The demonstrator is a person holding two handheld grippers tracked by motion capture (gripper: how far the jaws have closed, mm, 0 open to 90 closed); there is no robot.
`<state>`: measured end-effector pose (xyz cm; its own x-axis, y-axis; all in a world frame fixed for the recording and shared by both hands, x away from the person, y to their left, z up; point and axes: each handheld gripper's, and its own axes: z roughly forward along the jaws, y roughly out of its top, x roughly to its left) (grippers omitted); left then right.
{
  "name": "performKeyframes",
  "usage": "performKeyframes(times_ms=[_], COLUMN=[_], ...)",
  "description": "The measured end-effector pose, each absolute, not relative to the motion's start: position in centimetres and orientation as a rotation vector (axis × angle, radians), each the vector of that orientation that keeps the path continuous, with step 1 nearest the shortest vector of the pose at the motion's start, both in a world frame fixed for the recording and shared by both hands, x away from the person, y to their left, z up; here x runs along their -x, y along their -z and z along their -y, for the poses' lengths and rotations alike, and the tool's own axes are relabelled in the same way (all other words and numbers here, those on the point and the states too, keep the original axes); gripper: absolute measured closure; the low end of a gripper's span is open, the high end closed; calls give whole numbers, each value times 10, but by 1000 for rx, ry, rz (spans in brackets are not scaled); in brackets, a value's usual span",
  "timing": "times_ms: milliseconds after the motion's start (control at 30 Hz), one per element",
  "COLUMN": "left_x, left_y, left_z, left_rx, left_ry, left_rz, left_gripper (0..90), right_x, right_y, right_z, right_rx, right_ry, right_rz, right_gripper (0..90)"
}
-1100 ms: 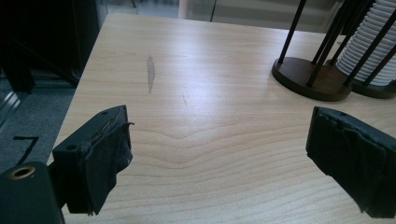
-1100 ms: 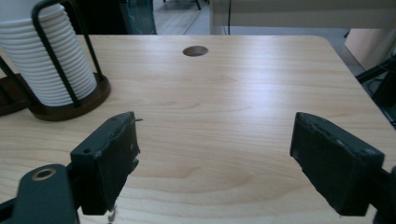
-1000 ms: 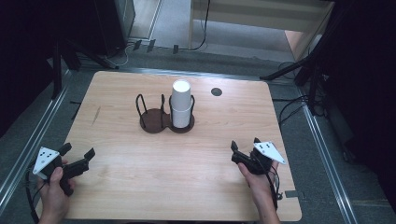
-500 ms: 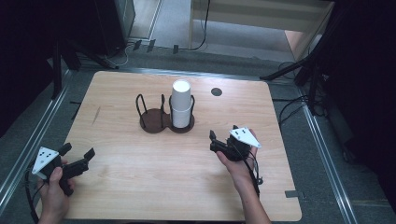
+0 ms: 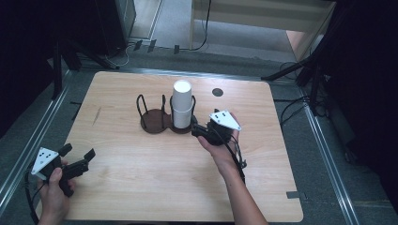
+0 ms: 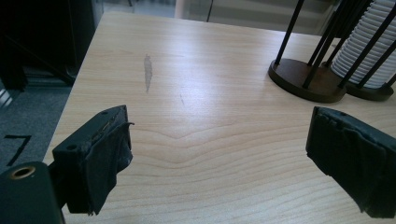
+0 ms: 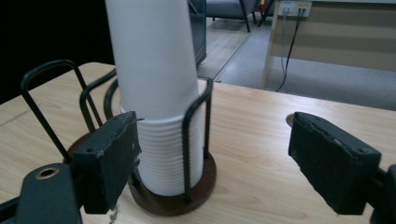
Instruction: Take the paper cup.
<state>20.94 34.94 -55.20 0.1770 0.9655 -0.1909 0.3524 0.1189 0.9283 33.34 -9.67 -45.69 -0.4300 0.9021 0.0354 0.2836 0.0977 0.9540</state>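
A tall stack of white paper cups (image 5: 182,105) stands in the right ring of a black wire holder with two dark brown round bases (image 5: 152,121); the left ring is empty. My right gripper (image 5: 198,130) sits just right of the holder, pointing at the stack. In the right gripper view the stack (image 7: 154,93) rises close ahead, nearer the left jaw, with my right gripper (image 7: 215,158) open. Its jaws have just been closing, and the pads press on nothing. My left gripper (image 5: 77,157) rests open near the table's front left corner; in its own view the left gripper (image 6: 219,163) holds nothing.
The light wooden table (image 5: 141,187) has a small black round hole (image 5: 217,92) behind the holder. A faint grey smear (image 6: 148,70) marks the wood at the left. Dark stands and cables crowd the floor past the table's right and far edges.
My right gripper has travelled from the table's right side leftward and away, up to the cup holder. The left hand has stayed where it was.
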Motion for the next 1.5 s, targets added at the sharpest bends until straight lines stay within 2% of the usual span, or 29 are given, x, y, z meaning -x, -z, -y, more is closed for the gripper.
performKeyframes(times_ms=[900,1500], left_x=[-210,-210], left_y=[552,552], left_z=[-350,-350], left_rx=[-1422,-1423], left_ry=[-740,-738], left_rz=[-1355,-1341], left_gripper=[69,69], right_x=[-383,-397], right_y=[456,456], right_z=[29,16], right_rx=[-1173,-1198], right_ry=[-1357,-1285], right_rz=[-1802,-1762], right_gripper=[203,259])
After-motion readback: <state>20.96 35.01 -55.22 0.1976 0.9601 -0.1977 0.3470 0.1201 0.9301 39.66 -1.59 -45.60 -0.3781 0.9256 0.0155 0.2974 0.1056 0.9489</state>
